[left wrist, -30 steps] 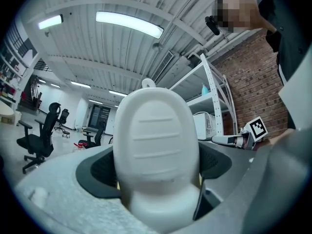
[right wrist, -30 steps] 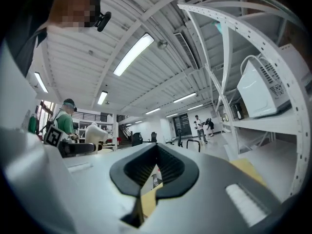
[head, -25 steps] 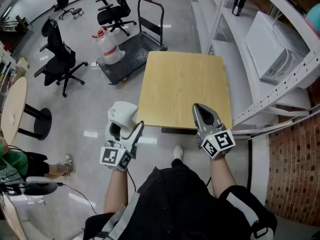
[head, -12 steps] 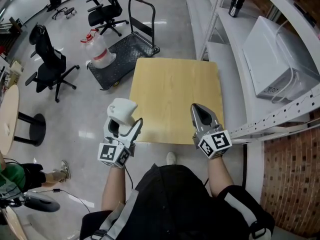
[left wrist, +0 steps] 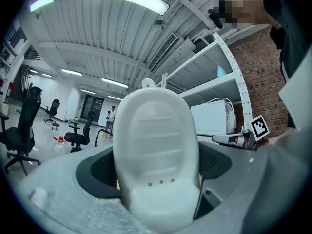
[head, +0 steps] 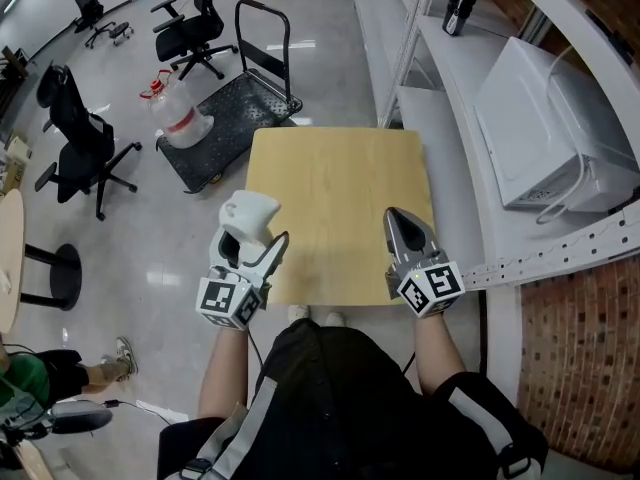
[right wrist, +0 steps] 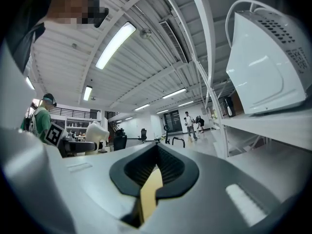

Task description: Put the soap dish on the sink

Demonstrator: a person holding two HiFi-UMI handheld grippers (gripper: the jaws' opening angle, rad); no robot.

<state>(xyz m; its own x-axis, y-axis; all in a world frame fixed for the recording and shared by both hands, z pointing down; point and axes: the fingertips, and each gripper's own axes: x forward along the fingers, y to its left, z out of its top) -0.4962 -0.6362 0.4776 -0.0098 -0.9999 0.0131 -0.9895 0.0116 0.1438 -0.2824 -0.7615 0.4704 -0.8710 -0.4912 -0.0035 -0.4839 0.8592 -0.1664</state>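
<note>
A white plastic soap dish [head: 248, 213] stands upright in my left gripper [head: 247, 238], which is shut on it at the near left corner of the wooden table [head: 340, 188]. In the left gripper view the soap dish [left wrist: 155, 150] fills the middle, ribbed, with three small holes, and hides the jaws. My right gripper [head: 402, 220] hovers over the table's near right part, shut with nothing in it. In the right gripper view its jaws [right wrist: 157, 167] meet, and the soap dish [right wrist: 96, 130] shows at the left. No sink is in view.
A white metal rack [head: 440, 118] at the right holds a white appliance [head: 545, 133] and a dark cup [head: 457, 8]. Beyond the table stand a black platform cart [head: 228, 118], a water bottle [head: 180, 118] and several office chairs [head: 78, 138]. A brick wall [head: 580, 368] is at the near right.
The person has stepped forward: the table has come nearer and both grippers now reach over its near edge. The left gripper still holds the soap dish and the right stays shut.
</note>
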